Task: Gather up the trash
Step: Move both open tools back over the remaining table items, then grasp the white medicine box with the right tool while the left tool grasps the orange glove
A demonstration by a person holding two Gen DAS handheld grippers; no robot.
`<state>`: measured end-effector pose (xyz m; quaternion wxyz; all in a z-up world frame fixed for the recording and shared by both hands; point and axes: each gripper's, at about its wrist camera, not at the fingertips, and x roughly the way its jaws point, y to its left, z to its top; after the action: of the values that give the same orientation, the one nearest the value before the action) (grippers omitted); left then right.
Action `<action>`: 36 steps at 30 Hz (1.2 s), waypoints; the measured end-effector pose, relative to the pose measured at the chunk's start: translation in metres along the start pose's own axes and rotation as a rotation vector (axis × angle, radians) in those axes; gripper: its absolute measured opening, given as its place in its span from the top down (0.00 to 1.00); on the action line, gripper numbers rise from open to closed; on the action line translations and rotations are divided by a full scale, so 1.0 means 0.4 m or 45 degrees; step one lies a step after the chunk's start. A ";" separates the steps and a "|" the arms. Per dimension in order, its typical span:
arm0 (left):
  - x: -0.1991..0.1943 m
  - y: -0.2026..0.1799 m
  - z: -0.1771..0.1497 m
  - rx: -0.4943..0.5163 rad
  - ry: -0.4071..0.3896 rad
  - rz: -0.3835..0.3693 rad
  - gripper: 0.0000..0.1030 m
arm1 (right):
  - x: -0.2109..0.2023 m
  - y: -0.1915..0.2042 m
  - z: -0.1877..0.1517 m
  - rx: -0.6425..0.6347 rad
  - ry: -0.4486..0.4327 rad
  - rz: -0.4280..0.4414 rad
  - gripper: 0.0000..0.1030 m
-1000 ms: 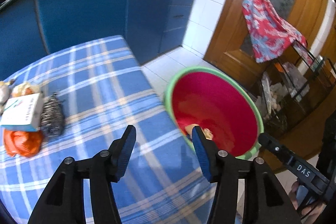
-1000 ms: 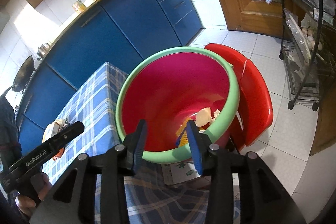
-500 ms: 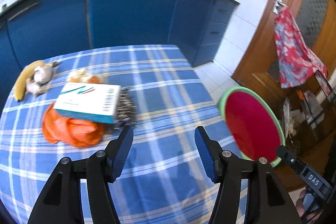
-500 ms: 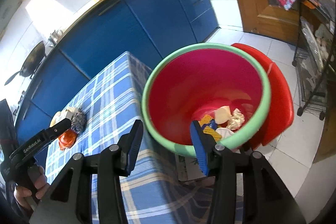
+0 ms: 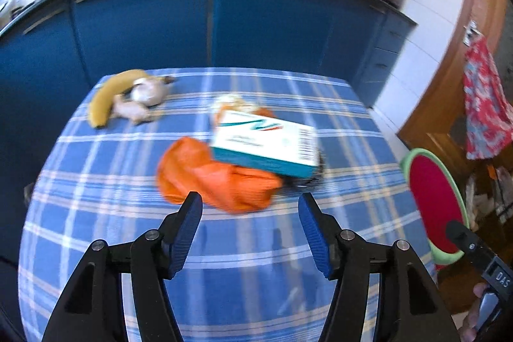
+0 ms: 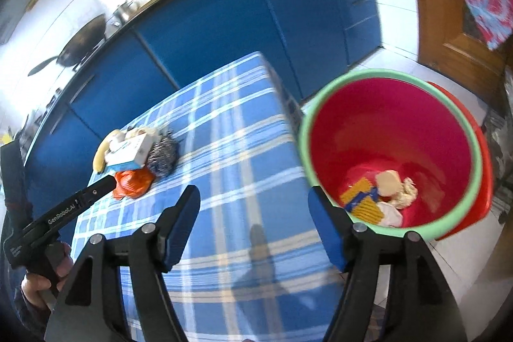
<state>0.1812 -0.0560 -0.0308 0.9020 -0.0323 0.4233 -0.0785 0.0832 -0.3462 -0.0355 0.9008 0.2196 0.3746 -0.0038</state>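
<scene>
Beside the checked table (image 6: 243, 149) stands the red bin (image 6: 391, 130), handy for dropping scraps; wrappers already lie inside. Remaining trash, an orange bag (image 5: 221, 178) under a carton (image 5: 266, 146), sits mid-table. Both left gripper (image 5: 250, 213) and right gripper (image 6: 253, 207) have just been opening, empty.

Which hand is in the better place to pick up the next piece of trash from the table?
Left. The left gripper points at the orange bag and box just ahead, jaws open and empty. The right gripper, also open, is nearer the bin.
</scene>
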 end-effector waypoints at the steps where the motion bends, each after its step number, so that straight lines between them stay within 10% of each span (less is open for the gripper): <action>1: -0.002 0.015 0.000 -0.014 -0.001 0.010 0.36 | 0.006 0.015 0.003 -0.018 0.007 0.008 0.27; 17: 0.053 0.265 0.005 -0.290 -0.007 0.228 0.33 | 0.158 0.272 0.068 -0.345 0.090 0.107 0.11; 36: 0.082 0.324 -0.013 -0.377 0.025 0.268 0.33 | 0.370 0.515 0.101 -0.939 0.221 0.111 0.04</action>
<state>0.2126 0.0662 -0.0753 0.8864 -0.1194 0.4402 0.0793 0.2521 -0.1528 -0.0297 0.8835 -0.1040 0.4162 0.1881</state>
